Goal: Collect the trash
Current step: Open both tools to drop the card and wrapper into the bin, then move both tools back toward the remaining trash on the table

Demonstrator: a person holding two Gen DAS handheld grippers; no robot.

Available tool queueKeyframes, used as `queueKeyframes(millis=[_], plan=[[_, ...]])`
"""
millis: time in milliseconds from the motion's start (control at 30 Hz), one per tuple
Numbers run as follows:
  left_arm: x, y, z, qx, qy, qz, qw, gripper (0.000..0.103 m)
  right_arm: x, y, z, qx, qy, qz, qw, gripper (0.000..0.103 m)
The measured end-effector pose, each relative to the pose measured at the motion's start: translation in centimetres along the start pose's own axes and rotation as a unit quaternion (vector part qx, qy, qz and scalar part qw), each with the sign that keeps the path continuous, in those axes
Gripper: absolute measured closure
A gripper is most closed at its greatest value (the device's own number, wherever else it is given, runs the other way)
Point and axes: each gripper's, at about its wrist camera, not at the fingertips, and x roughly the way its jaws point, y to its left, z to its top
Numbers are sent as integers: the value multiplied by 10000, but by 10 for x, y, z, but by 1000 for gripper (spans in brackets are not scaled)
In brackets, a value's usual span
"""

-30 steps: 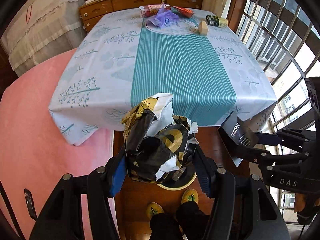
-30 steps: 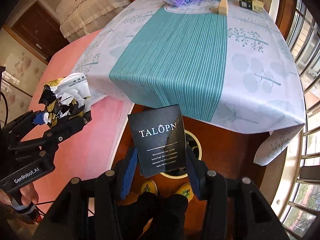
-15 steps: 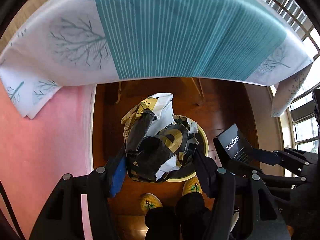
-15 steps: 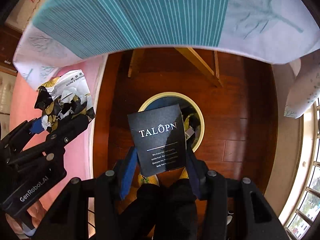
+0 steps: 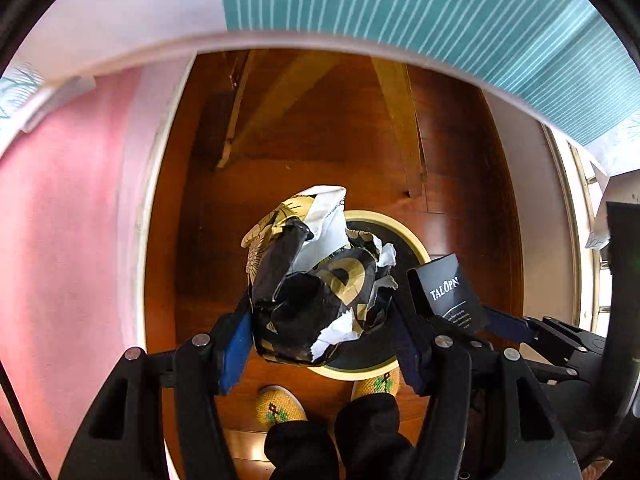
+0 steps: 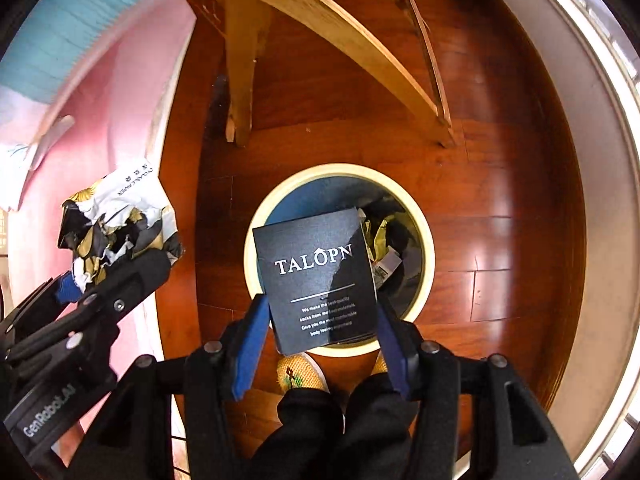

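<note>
My left gripper (image 5: 320, 312) is shut on a crumpled black, gold and white paper wrapper (image 5: 316, 280), which hangs over the left part of a round cream-rimmed bin (image 5: 416, 240) on the wooden floor. My right gripper (image 6: 320, 304) points down over the same bin (image 6: 340, 168). Its jaws are opening, and a black "TALOPN" box (image 6: 320, 272) stands between them with a small gap showing at the left pad. The right wrist view also shows the wrapper (image 6: 116, 220) at the left, in the left gripper (image 6: 116, 268). Trash lies inside the bin.
Wooden table legs (image 6: 240, 60) stand just beyond the bin, under the overhanging teal and white tablecloth (image 5: 440, 8). A pink cover (image 5: 60, 220) fills the left side. A person's feet in yellow slippers (image 5: 280, 404) stand at the bin's near edge.
Both grippers have sunk from above the table to below its edge, over the bin. The right jaws have spread away from the black box. The left still grips the wrapper.
</note>
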Motion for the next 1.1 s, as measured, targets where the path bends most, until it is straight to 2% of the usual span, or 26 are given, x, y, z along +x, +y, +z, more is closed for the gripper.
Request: queueKeyframes(millis=[133, 233, 300, 400, 567, 800, 967, 1100], plan=[[12, -3, 2, 21, 130, -202, 9997, 42, 11, -9, 3, 282, 110, 64, 9995, 44], [18, -6, 4, 84, 238, -263, 9993, 37, 19, -18, 5, 567, 216, 184, 9980, 41], [19, -7, 4, 106, 264, -266, 9992, 22, 24, -26, 8, 741, 301, 269, 9964, 36], [18, -11, 5, 113, 304, -210, 9993, 9, 25, -32, 8, 857, 269, 234, 9957, 28], [13, -12, 5, 112, 284, -84, 9995, 9, 15, -35, 4, 882, 211, 182, 9957, 28], [-33, -5, 3, -66, 25, 34, 10000, 9, -20, -33, -2, 842, 85, 130, 9963, 28], [-96, -2, 5, -176, -383, -13, 9991, 9, -72, -18, -10, 701, -97, 116, 9974, 28], [-154, -4, 6, -37, -758, 24, 9971, 9, -124, -2, -17, 546, -407, 100, 9976, 28]])
